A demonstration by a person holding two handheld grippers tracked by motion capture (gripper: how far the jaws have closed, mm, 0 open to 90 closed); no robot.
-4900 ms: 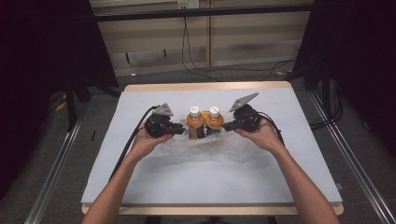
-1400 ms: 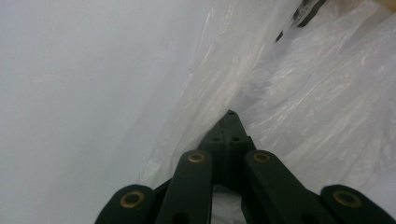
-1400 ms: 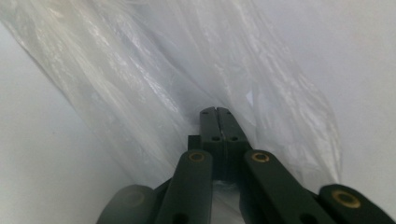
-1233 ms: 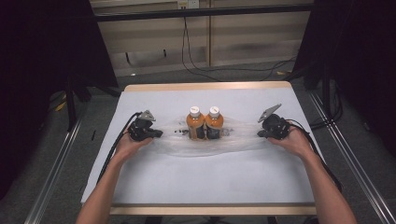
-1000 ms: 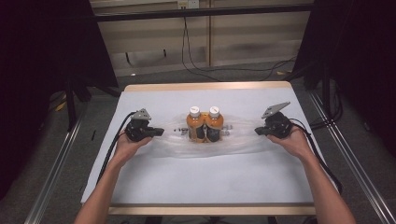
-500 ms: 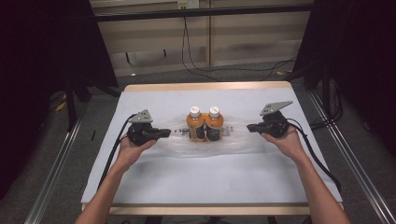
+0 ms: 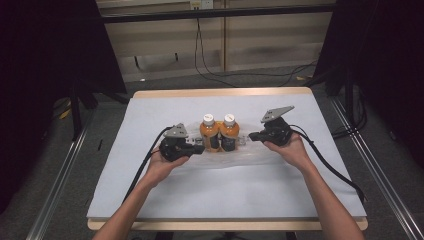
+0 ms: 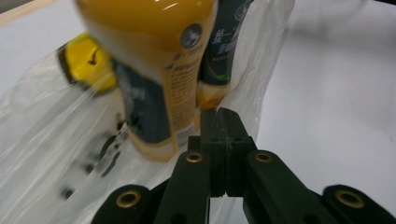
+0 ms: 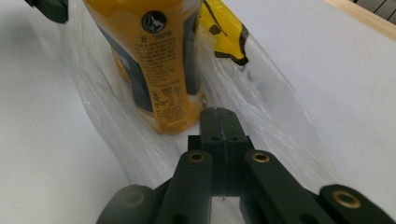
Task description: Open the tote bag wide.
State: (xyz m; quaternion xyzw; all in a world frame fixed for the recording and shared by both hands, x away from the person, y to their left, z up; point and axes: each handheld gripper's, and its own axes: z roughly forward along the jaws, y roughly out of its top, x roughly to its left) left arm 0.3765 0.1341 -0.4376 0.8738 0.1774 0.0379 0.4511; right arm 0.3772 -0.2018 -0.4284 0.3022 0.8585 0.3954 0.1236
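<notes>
The two upright bottles (image 7: 218, 133) stood between the left gripper (image 7: 199, 148) and right gripper (image 7: 253, 135) (both clenched on the plastic bag (image 7: 227, 156) beneath).

In the left gripper view the caps of both bottles (image 8: 159, 70) are cut off by the top edge, the yellow label (image 8: 86, 65) at upper left is blurred beyond reading, and whether the clear plastic bag (image 8: 42, 140) is pinched cannot be told.
</notes>
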